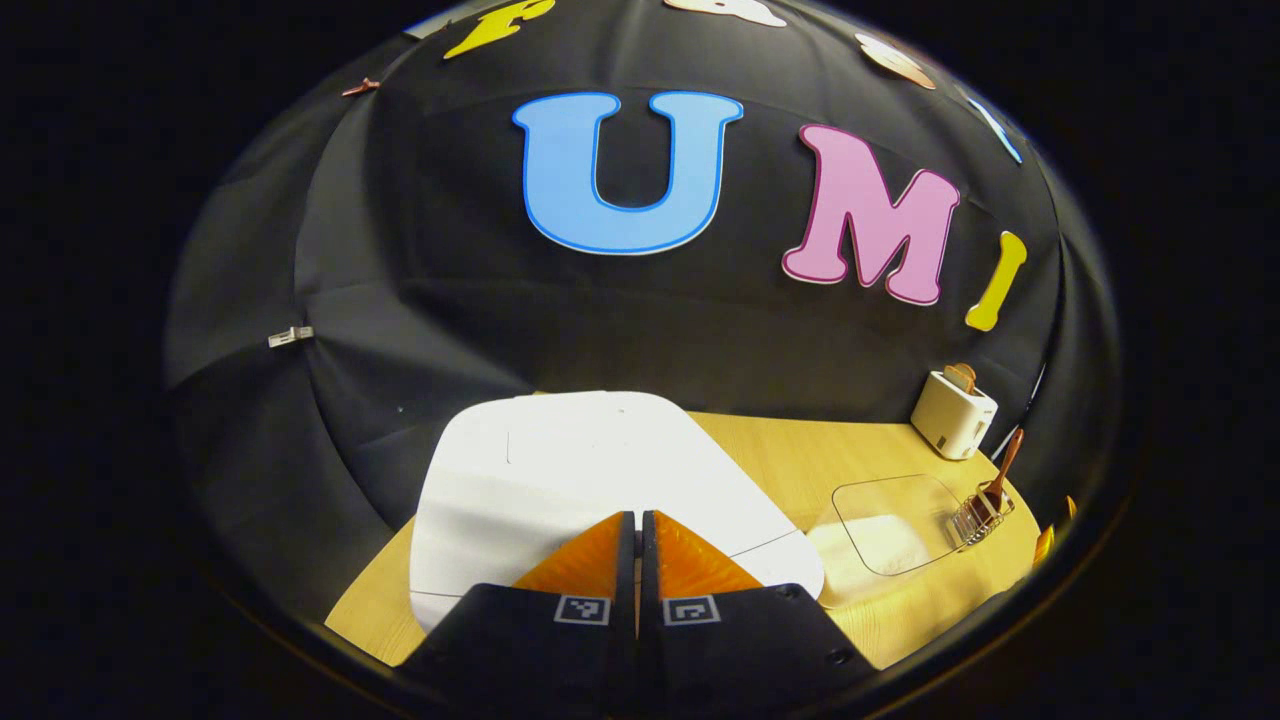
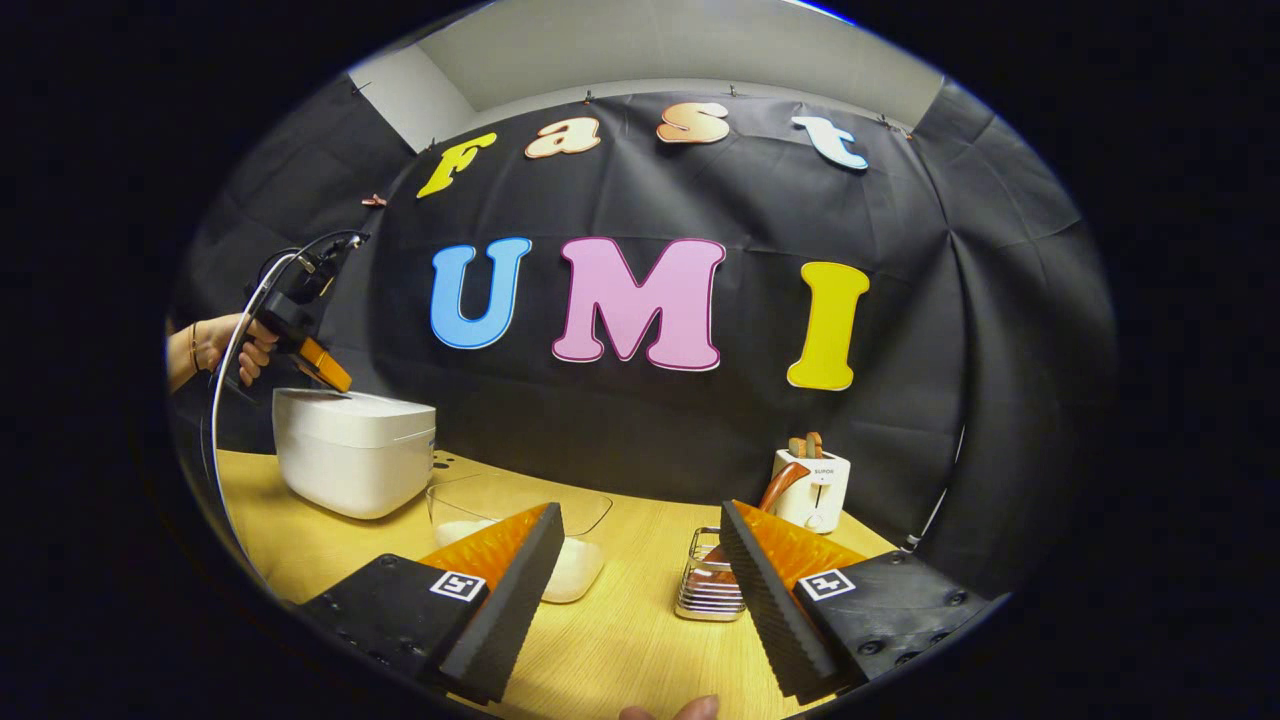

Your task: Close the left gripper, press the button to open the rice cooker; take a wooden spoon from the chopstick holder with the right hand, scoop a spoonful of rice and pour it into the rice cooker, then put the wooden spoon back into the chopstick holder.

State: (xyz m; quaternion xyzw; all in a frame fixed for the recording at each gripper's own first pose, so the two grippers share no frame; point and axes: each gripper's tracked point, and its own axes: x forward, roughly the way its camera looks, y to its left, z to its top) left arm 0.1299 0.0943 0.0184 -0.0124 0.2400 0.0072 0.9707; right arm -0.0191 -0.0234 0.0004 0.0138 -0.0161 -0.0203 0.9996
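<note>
The white rice cooker (image 1: pixel 560 470) sits with its lid down right in front of my left gripper (image 1: pixel 638 525), whose fingers are shut together over the lid's front edge. In the right gripper view the same cooker (image 2: pixel 350 450) stands at the left, with the left gripper (image 2: pixel 335 380) held by a hand (image 2: pixel 215 345) touching its top. My right gripper (image 2: pixel 640 570) is open above the table. The wooden spoon (image 2: pixel 775 490) stands in the wire chopstick holder (image 2: pixel 705 590) just behind the right finger. A clear bowl of rice (image 2: pixel 520 530) lies behind the left finger.
A white toaster (image 2: pixel 812 490) stands at the back of the wooden table (image 2: pixel 630 640) near the black cloth wall. In the left gripper view the rice bowl (image 1: pixel 890 525), the holder (image 1: pixel 982 515) and the toaster (image 1: pixel 953 412) sit to the cooker's right.
</note>
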